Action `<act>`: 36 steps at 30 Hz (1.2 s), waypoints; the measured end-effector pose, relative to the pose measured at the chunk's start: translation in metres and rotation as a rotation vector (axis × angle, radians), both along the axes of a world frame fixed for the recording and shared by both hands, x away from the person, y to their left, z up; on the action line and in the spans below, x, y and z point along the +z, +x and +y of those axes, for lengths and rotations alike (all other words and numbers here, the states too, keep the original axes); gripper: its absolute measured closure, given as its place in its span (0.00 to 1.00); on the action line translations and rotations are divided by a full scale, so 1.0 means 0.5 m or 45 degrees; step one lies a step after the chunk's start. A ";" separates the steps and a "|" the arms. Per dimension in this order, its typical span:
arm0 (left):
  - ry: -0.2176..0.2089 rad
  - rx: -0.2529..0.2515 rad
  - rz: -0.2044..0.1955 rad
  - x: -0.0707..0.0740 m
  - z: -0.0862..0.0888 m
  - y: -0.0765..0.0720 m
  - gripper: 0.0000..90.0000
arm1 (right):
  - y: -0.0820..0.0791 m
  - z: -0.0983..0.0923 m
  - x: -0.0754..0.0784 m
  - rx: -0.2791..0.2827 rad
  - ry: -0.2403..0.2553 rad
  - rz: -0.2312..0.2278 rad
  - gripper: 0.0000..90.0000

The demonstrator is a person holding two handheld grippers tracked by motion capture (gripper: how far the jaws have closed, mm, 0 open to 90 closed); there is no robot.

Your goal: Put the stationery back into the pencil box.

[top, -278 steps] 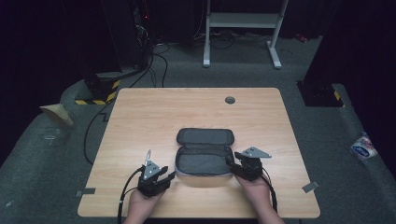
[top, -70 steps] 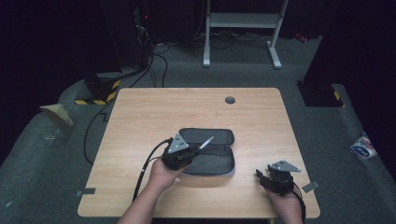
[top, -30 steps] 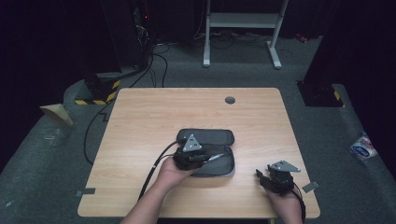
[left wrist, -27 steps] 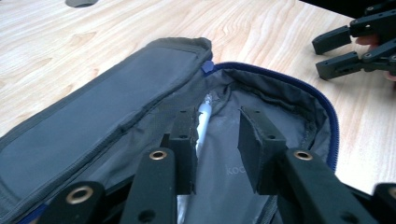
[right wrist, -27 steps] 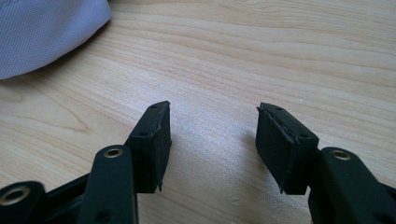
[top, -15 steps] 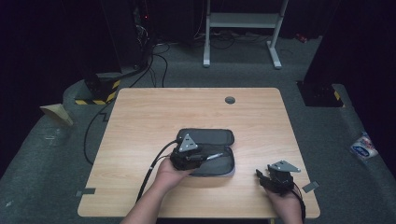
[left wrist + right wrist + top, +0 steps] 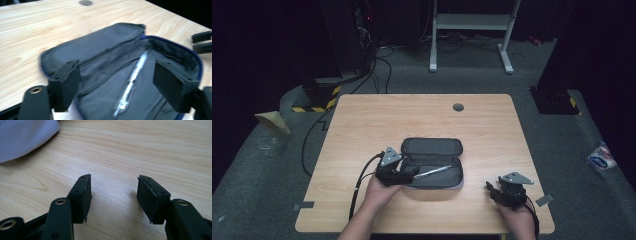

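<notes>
A dark pencil case is seen lying open on the wooden table, a little nearer the person's edge than the middle, its lid folded back toward the far side. Inside the lower half a silver pen is laid slantwise on the grey lining; in the left gripper view the pen is seen loose in the case, touched by neither pad.

The left gripper is held at the case's left end, pointing across it. Its jaws have just been opening and are now spread apart, with nothing pressed between them; the pen lies beyond and below the gap. The right gripper is rested near the table's front right corner, well apart from the case, its jaws apart over bare wood, with nothing between them; a corner of the case's light outer fabric is seen at the upper left of its view.

Broad bare wood is left behind the case up to a round cable hole near the far edge, and on both sides. The strip between the case and the front edge is narrow.
</notes>
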State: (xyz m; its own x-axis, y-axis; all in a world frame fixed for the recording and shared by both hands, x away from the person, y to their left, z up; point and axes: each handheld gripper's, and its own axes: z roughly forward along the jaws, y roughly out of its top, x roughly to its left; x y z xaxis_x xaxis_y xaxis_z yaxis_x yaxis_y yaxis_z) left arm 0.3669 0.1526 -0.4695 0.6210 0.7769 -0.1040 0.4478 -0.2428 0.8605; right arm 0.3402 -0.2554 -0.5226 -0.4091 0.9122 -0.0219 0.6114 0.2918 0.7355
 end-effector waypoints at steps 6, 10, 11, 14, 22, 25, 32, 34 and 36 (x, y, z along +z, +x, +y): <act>-0.003 0.110 0.040 -0.009 0.055 -0.010 0.11 | 0.000 0.000 0.000 -0.002 -0.001 0.000 0.50; 0.020 0.155 0.070 -0.021 0.087 -0.017 0.06 | -0.001 0.001 0.000 -0.004 -0.001 0.000 0.50; 0.020 0.155 0.070 -0.021 0.087 -0.017 0.04 | -0.001 0.001 0.000 -0.004 -0.001 0.000 0.50; 0.060 0.186 0.083 -0.032 0.114 -0.027 0.01 | -0.001 0.001 0.000 -0.006 -0.001 0.001 0.49; 0.102 0.257 0.138 -0.055 0.171 -0.042 0.00 | -0.001 0.001 0.000 -0.006 -0.002 0.000 0.49; 0.139 0.290 0.148 -0.064 0.190 -0.048 0.00 | -0.001 0.001 0.000 -0.006 -0.002 0.000 0.49; 0.214 0.330 0.200 -0.088 0.227 -0.065 0.00 | -0.001 0.001 0.000 -0.007 -0.001 0.001 0.49; 0.227 0.339 0.231 -0.098 0.239 -0.069 0.00 | -0.001 0.001 0.000 -0.004 -0.002 -0.002 0.49; 0.241 0.353 0.250 -0.105 0.247 -0.073 0.00 | -0.001 0.001 0.000 -0.004 -0.002 -0.002 0.49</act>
